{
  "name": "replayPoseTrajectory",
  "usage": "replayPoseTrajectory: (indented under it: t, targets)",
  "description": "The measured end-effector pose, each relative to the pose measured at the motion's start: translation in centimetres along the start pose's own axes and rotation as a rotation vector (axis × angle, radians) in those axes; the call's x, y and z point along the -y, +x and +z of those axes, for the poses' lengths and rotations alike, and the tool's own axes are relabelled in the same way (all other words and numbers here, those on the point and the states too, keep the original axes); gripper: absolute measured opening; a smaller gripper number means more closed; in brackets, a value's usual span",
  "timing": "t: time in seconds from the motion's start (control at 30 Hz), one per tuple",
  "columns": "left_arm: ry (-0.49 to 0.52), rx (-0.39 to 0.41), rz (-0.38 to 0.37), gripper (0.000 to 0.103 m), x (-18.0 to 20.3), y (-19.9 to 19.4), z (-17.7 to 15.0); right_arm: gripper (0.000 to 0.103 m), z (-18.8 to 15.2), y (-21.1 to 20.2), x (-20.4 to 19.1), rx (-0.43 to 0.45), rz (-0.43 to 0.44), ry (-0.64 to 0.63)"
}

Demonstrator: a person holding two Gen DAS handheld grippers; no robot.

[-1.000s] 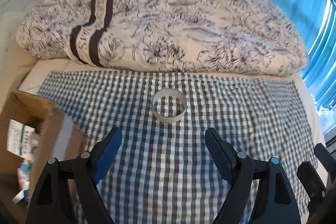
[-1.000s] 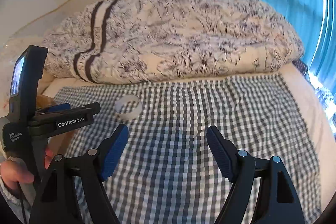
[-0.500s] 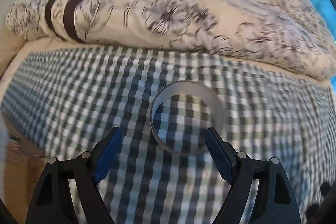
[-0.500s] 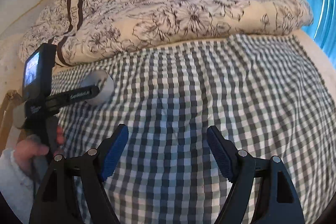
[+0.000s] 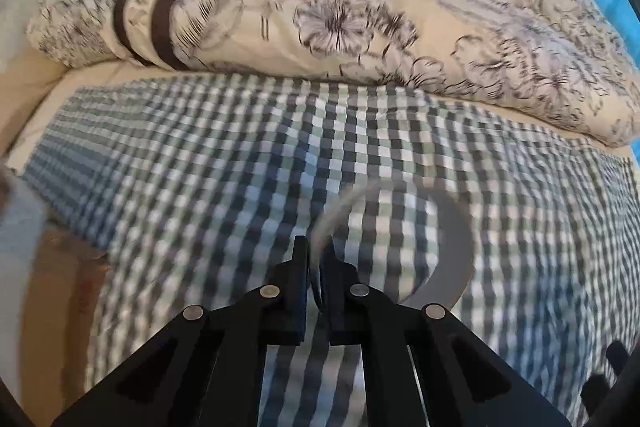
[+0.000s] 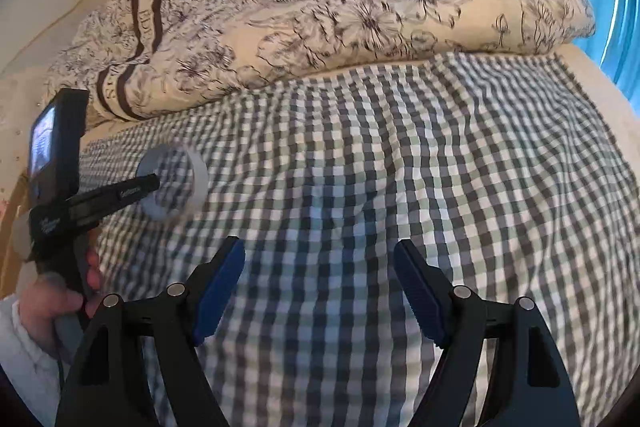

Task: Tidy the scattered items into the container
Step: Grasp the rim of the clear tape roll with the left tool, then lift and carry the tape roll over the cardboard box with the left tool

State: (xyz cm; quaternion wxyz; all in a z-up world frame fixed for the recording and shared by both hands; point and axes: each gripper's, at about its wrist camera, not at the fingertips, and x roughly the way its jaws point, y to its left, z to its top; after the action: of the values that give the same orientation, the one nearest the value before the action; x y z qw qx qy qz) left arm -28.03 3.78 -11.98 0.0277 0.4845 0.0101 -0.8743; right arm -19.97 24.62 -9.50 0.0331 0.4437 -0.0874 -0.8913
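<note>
L gripper (image 5: 315, 259) now pinched on near wall of tape ring (image 5: 452, 247), was wide open w/ ring between fingers 0.5 s ago | ring on checked cloth (image 5: 200, 167), tilted, maybe lifting | R gripper (image 6: 320, 287) wide open, empty, over cloth | next: carry to cardboard box (image 5: 56, 307) at L edge, prob. container
</note>
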Motion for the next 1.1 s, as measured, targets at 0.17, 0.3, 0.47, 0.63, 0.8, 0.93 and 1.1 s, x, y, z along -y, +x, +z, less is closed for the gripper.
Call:
replayPoseTrajectory:
  t: [0.17, 0.3, 0.47, 0.63, 0.8, 0.93, 1.1]
  targets:
    - [0.010, 0.066, -0.018, 0.006, -0.9, -6.8, 0.2, 0.077, 0.1, -5.2, -3.1, 0.057, 0.019, -0.032]
    - [0.011, 0.152, -0.008, 0.006, -2.9, -12.7, 1.0, 0.077, 0.0, -9.6, -5.8, 0.109, 0.035, -0.061]
    - [-0.031, 0.239, -0.014, 0.006, -7.2, -20.2, 0.8, 0.077, -0.5, -15.2, -10.6, 0.176, 0.067, -0.108]
    - [-0.066, 0.304, 0.012, 0.006, -12.5, -26.3, -0.8, 0.077, -1.7, -19.3, -16.4, 0.224, 0.115, -0.168]
    - [-0.088, 0.312, 0.064, 0.006, -17.9, -28.8, -3.4, 0.077, -3.6, -21.0, -21.3, 0.236, 0.136, -0.207]
    - [-0.105, 0.288, 0.080, 0.006, -22.0, -28.0, -5.4, 0.077, -4.9, -20.5, -24.8, 0.214, 0.143, -0.231]
    - [-0.114, 0.244, 0.106, 0.006, -25.9, -25.6, -7.5, 0.077, -6.4, -18.2, -28.0, 0.187, 0.131, -0.265]
